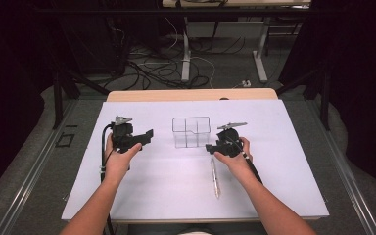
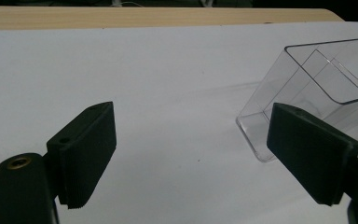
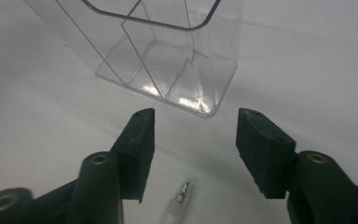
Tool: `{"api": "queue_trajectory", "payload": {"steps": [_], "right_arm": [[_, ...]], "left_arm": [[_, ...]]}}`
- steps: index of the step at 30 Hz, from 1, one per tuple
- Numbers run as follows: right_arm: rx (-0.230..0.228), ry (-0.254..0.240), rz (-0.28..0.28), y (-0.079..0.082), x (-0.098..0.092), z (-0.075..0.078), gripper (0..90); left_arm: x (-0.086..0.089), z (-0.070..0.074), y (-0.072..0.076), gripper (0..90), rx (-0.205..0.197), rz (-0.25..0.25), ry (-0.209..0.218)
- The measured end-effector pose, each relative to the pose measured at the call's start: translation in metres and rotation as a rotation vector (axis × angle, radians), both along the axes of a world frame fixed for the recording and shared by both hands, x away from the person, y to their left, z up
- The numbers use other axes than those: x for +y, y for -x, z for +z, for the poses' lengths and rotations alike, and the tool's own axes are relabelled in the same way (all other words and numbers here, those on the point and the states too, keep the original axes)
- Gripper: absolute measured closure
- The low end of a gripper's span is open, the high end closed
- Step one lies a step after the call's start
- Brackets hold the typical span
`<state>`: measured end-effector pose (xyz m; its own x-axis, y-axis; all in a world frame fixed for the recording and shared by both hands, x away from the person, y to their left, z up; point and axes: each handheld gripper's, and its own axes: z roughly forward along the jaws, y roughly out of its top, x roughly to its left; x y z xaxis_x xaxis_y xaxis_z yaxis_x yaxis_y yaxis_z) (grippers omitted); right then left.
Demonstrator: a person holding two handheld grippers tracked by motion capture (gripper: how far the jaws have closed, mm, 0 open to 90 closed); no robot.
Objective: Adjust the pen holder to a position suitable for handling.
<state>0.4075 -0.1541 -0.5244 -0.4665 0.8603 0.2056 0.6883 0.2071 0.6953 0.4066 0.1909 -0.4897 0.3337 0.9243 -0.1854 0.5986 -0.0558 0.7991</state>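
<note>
1. My right gripper (image 1: 209,147) has its jaws apart with nothing between them; its pads (image 3: 137,149) are bare. It sits just at the near right corner of the clear organizer (image 1: 191,131), jaws aimed leftward toward that box.

2. Seen along this gripper in the right gripper view (image 3: 193,149), the pen (image 3: 181,205) lies on the counter just below and between the open jaws, untouched, its metal tip toward the organizer (image 3: 168,56).

3. In the high view the pen (image 1: 215,177) is a slim, pale, see-through stick lying flat on the counter, near side of the organizer and slightly to its right. Its long axis runs almost straight from the organizer toward me, the far end just under my right hand (image 1: 235,156), the near end leaning a touch to the right.

4. The organizer stands upright near the middle of the white counter (image 1: 274,196), open top up, with inner dividers splitting it into compartments.

5. My left gripper (image 1: 147,134) is well to the left of the organizer, jaws spread wide and empty, pointing right toward it. In the left gripper view (image 2: 191,154) the organizer (image 2: 307,84) rises behind the right-hand jaw, apart from the pads (image 2: 88,158).

6. My left hand (image 1: 120,156) wraps that gripper's body from the near side.
</note>
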Motion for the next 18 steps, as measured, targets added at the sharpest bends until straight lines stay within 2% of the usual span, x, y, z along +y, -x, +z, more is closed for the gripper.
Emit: {"api": "queue_trajectory", "payload": {"steps": [3,6,10,18], "right_arm": [[-0.002,-0.001,-0.007,0.002,-0.002,0.003,35.4],[0.005,-0.011,-0.024,0.004,-0.004,0.007,24.3],[0.014,-0.025,-0.033,0.006,-0.007,0.011,16.6],[0.040,-0.028,-0.069,0.011,-0.016,0.017,11.3]], "left_arm": [[0.000,0.000,0.000,15.5,-0.007,0.001,0.004],[0.002,0.001,0.001,15.4,-0.006,0.000,0.004],[0.003,0.001,0.001,14.7,-0.005,0.006,0.002],[0.005,0.000,0.003,9.9,0.002,0.006,-0.016]]}}
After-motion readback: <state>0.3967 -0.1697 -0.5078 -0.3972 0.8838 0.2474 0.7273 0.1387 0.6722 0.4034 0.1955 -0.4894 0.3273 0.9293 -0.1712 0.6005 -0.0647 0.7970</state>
